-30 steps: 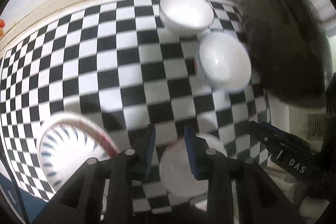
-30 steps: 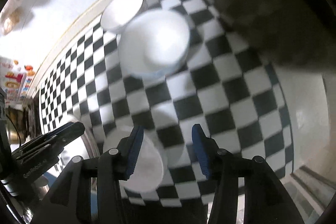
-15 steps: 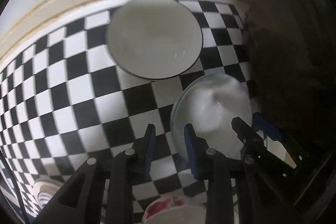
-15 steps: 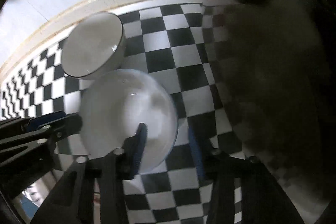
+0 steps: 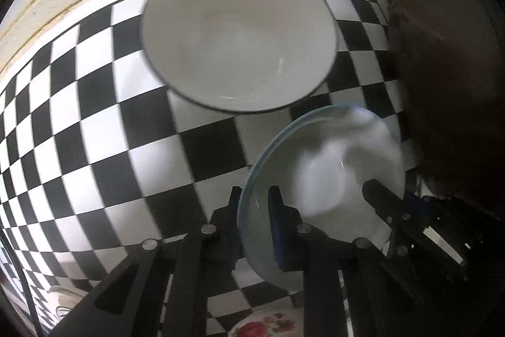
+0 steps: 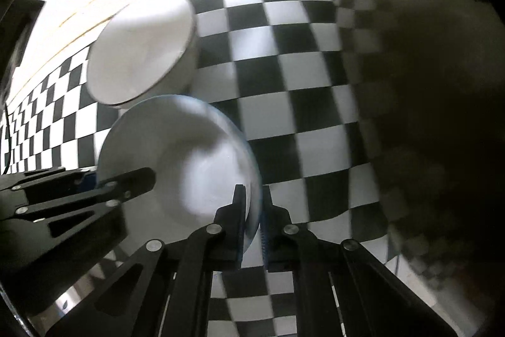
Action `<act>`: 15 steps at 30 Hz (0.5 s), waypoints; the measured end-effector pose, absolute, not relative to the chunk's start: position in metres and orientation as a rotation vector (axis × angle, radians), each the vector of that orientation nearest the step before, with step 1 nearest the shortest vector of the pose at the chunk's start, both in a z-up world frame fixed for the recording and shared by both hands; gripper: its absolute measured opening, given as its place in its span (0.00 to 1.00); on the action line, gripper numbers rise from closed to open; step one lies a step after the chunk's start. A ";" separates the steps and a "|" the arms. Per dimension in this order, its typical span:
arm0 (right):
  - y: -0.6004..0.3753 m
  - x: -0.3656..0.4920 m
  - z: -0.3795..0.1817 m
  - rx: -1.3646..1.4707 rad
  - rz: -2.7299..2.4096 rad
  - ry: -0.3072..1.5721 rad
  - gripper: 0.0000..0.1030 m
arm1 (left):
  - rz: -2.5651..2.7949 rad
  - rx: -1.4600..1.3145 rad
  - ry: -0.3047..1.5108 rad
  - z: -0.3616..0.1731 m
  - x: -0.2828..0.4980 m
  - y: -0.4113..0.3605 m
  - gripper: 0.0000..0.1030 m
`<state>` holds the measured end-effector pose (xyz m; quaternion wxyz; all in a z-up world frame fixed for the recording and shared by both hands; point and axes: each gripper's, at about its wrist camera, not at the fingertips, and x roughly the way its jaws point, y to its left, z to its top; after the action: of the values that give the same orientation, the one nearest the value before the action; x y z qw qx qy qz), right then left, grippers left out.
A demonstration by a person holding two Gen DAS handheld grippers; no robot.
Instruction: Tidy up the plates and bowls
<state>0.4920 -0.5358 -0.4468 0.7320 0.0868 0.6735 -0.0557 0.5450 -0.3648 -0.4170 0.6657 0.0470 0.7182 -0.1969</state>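
Left wrist view shows both the left gripper (image 5: 254,220) and right gripper (image 6: 252,221) clenched on the pale bowl's (image 5: 328,179) opposite rims, probably to nest it into the far white bowl (image 5: 238,30) next.

1. We cannot make out the dark mass (image 5: 448,103) at the right of the left wrist view; it is blurred.
2. The floral-patterned dish (image 5: 265,326) is cut off by the bottom edge.
3. The glass bowl (image 6: 176,166) hides the checkered surface (image 6: 284,122) behind it, and its rim is smeared.
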 end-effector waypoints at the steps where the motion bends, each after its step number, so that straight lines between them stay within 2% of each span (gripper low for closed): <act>1: -0.532 0.492 -0.446 0.191 -0.111 1.487 0.09 | -0.437 0.106 1.620 -0.417 0.544 -0.359 0.13; 15: -0.512 0.510 -0.459 0.281 -0.042 1.545 0.09 | -0.435 0.050 1.633 -0.424 0.536 -0.323 0.13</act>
<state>0.5098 -0.5121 -0.4588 0.7071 0.1263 0.6955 -0.0191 0.5359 -0.3227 -0.4242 0.6633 0.0220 0.7228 -0.1924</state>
